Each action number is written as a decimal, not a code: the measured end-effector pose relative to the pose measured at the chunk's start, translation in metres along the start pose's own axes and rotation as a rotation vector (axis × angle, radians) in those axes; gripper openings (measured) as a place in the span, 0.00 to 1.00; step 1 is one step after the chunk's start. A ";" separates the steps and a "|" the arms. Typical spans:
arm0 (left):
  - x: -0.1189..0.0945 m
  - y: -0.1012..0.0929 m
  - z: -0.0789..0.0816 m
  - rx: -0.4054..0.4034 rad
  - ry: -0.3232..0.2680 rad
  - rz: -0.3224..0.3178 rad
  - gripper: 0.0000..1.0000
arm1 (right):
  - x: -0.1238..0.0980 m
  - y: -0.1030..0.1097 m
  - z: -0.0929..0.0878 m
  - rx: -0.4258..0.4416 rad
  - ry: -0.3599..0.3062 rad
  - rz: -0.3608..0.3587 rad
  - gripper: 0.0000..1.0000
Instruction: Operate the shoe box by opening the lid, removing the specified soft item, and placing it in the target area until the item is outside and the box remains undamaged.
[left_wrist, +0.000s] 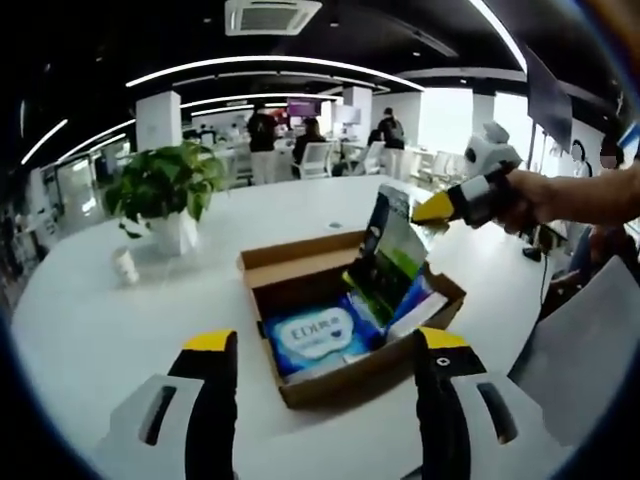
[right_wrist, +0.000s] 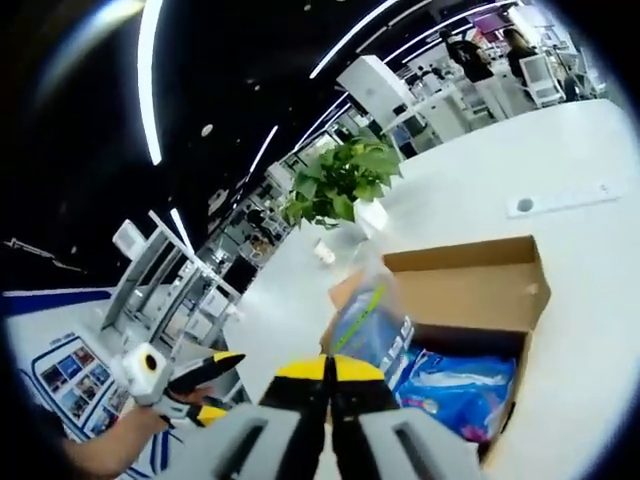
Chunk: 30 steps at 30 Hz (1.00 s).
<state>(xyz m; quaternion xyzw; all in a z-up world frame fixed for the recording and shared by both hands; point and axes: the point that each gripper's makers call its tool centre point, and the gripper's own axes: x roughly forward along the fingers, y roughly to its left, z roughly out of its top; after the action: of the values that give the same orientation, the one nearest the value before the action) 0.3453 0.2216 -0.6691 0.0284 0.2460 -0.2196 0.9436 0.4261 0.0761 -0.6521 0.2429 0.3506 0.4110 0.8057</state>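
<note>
An open cardboard shoe box (left_wrist: 350, 330) sits at the centre of a white round table (left_wrist: 120, 300), lid flap folded back. The right claw (right_wrist: 330, 372), jaws pressed together, grips a green-and-blue soft pack (left_wrist: 392, 262) and holds it tilted above the box's 3 o'clock side. A blue-and-white pack (left_wrist: 312, 335) lies inside. The left claw (left_wrist: 325, 345) hovers wide apart, empty, at 6 o'clock. A potted plant (left_wrist: 165, 190) stands at 10 o'clock.

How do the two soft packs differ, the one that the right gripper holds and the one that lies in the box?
The green pack is lifted upright, pinched by the right gripper; the blue pack lies flat on the floor of the box. The green pack is mainly green and dark; the blue pack is blue and white. Both look soft.
</note>
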 end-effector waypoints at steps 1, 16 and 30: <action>0.000 -0.001 0.000 0.000 0.000 -0.003 0.75 | -0.003 -0.001 0.001 0.002 -0.004 0.001 0.00; 0.005 -0.009 0.002 0.008 0.002 -0.036 0.83 | -0.042 -0.007 0.011 0.000 -0.044 0.003 0.00; 0.012 -0.022 0.005 0.024 0.012 -0.070 0.89 | -0.082 -0.024 0.017 0.036 -0.096 -0.011 0.00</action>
<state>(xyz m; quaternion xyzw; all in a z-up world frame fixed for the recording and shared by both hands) 0.3473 0.1959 -0.6687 0.0323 0.2498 -0.2555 0.9334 0.4169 -0.0069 -0.6281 0.2751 0.3201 0.3879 0.8193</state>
